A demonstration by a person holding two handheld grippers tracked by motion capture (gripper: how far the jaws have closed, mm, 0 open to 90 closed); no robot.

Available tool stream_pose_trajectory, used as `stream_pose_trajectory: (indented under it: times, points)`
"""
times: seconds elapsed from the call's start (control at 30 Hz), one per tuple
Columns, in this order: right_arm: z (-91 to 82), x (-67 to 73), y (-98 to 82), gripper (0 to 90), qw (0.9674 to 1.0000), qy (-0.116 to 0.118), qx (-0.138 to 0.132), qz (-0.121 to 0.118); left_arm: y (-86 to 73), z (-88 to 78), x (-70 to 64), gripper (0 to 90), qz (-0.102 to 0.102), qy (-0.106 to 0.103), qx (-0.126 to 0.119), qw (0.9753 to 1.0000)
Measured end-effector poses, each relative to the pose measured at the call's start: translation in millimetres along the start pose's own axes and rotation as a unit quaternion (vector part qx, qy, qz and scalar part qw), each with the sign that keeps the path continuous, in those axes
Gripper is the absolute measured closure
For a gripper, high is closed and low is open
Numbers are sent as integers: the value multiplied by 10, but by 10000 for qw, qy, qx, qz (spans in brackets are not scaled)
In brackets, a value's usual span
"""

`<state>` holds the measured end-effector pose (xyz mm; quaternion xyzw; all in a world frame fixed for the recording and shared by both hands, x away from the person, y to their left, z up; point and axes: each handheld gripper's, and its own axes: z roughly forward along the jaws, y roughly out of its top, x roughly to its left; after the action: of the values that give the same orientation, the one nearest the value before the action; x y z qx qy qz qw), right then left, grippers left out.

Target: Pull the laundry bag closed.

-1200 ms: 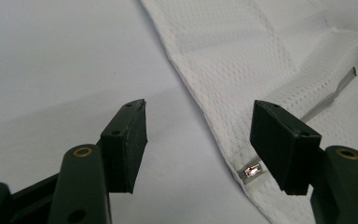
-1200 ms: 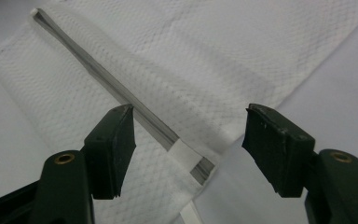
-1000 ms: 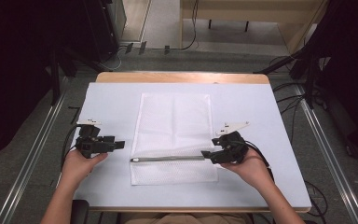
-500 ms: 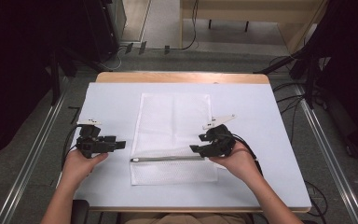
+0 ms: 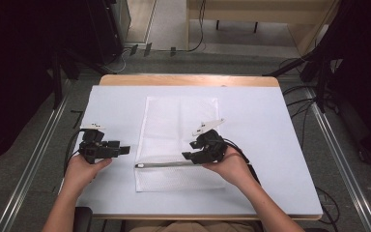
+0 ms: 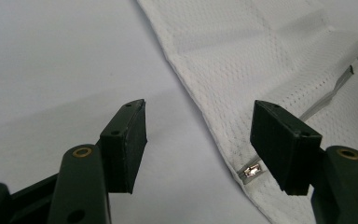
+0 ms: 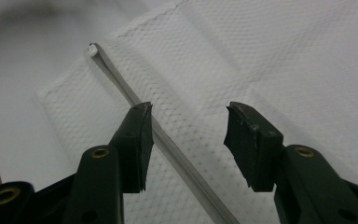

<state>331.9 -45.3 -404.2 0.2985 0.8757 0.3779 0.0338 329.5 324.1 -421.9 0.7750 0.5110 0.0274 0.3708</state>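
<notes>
A white mesh bag [image 5: 178,125] lies flat in the middle of the pale table [image 5: 270,125]. A grey zipper [image 5: 162,165] runs across its near part. My right gripper [image 5: 187,151] hovers over the right end of that zipper, pointing left. Its jaws have just been closing and still stand apart. In the right gripper view, the zipper [image 7: 121,84] passes under the left jaw of the right gripper [image 7: 189,135], and nothing is pinched. My left gripper [image 5: 125,150] rests open beside the bag's left edge. In the left gripper view, the left gripper [image 6: 198,140] frames the bag's hem [image 6: 205,107], with the zipper pull [image 6: 251,171] by its right jaw.
The table's wooden back edge [image 5: 188,79] faces a floor with cables [image 5: 193,46] and dark stands. Metal rails [image 5: 34,159] run along both sides of the table. Bare table surface lies to the right of the bag and along the front edge.
My right gripper has moved left along the zipper, from the bag's right edge to over the bag, and its jaws have narrowed. The left gripper has stayed put.
</notes>
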Motion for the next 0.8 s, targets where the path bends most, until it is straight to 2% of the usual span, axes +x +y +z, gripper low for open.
stream_pose_trajectory:
  times: [0.07, 0.37, 0.53, 0.8]
  points:
    - [36, 29, 15, 529, 10000, 32, 15, -32, 0, -5, 9, 367, -55, -16, -22, 10000]
    - [176, 139, 83, 543, 9998, 135, 59, -137, -2, -5, 16, 367, -21, -9, -21, 10000]
    - [266, 195, 129, 567, 9995, 255, 51, -155, -4, -24, 53, 366, -124, -102, -97, 9998]
    - [437, 261, 169, 586, 9990, 342, 103, -282, -6, -8, 56, 367, -81, -29, -46, 10000]
